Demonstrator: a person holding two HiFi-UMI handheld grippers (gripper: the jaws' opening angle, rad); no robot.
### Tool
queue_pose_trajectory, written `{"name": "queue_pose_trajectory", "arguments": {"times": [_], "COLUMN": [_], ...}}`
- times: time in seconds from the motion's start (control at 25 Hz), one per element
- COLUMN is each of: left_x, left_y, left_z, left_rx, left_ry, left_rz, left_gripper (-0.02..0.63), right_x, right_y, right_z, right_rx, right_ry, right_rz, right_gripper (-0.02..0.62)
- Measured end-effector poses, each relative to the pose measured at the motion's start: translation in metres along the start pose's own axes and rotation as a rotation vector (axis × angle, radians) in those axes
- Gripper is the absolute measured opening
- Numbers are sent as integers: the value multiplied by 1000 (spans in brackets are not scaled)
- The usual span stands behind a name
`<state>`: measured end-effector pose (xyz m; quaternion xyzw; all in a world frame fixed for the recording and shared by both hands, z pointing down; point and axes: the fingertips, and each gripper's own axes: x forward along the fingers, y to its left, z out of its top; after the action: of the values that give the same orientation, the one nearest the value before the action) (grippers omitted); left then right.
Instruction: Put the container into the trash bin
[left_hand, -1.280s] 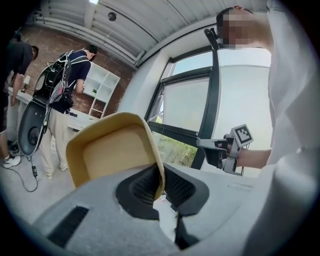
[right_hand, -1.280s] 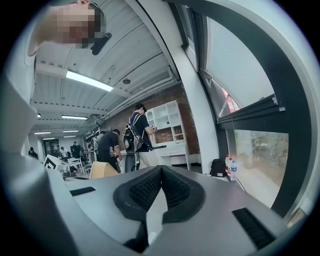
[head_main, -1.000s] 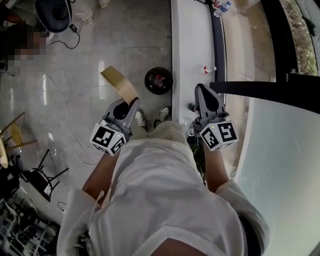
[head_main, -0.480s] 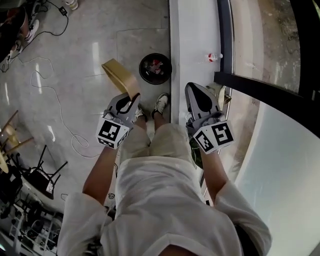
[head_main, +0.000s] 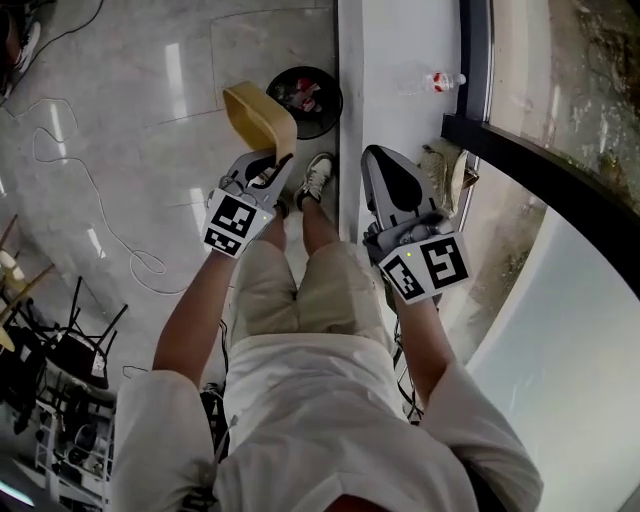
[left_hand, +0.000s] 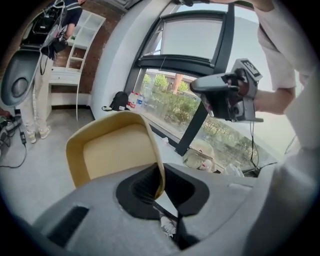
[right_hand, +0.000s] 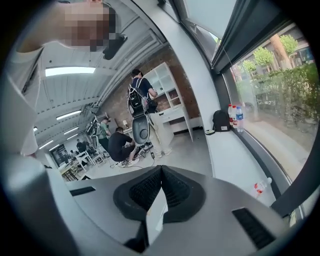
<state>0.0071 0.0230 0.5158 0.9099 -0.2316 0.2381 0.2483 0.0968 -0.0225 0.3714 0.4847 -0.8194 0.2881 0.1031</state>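
Note:
A tan, open plastic container (head_main: 258, 115) hangs from my left gripper (head_main: 280, 160), whose jaws are shut on its thin rim. In the left gripper view the container (left_hand: 117, 150) tilts up and left from the pinched wall at the left gripper (left_hand: 160, 175). The round black trash bin (head_main: 305, 100) stands on the floor by the white ledge, with some rubbish inside. In the head view the container overlaps the bin's left edge. My right gripper (head_main: 385, 160) is held over the ledge's edge. Its pads meet in the right gripper view (right_hand: 161, 172), with nothing seen held.
A white window ledge (head_main: 395, 60) runs along the right with a plastic bottle (head_main: 447, 80) and a beige bag (head_main: 445, 175) on it. My shoes (head_main: 318, 175) stand just short of the bin. Cables (head_main: 90, 230) and folded stands (head_main: 60, 350) lie on the floor at left.
Both grippers have come down toward the floor. The container, still pinched in the left one, now sits beside the bin's rim in the head view instead of well short of it.

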Motion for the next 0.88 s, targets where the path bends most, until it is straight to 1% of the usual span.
{"name": "queue_pose_trajectory", "arguments": {"times": [0.12, 0.24, 0.32, 0.44, 0.52, 0.68, 0.8, 0.88], "left_x": [29, 53, 68, 87, 97, 112, 127, 136], "left_y": [1, 8, 7, 6, 7, 10, 8, 9], "left_z": [-21, -49, -72, -109, -124, -139, -143, -142], "left_rx": [2, 14, 29, 78, 93, 70, 23, -4], "left_ry": [39, 103, 168, 284, 332, 362, 360, 355], "left_rz": [-34, -50, -81, -129, -141, -152, -198, -215], "left_gripper": [23, 23, 23, 23, 23, 23, 23, 23], "right_x": [11, 19, 23, 30, 34, 37, 39, 41], "right_y": [-7, -12, -16, -21, -24, -32, -39, -43], "right_z": [-14, -23, -28, -35, -42, -55, -64, -69], "right_rx": [14, 15, 26, 38, 49, 75, 88, 96], "right_ry": [12, 28, 35, 42, 48, 61, 67, 70], "right_rz": [-7, -2, -2, 7, 11, 14, 16, 16], "right_gripper": [2, 2, 2, 2, 2, 2, 2, 2]}}
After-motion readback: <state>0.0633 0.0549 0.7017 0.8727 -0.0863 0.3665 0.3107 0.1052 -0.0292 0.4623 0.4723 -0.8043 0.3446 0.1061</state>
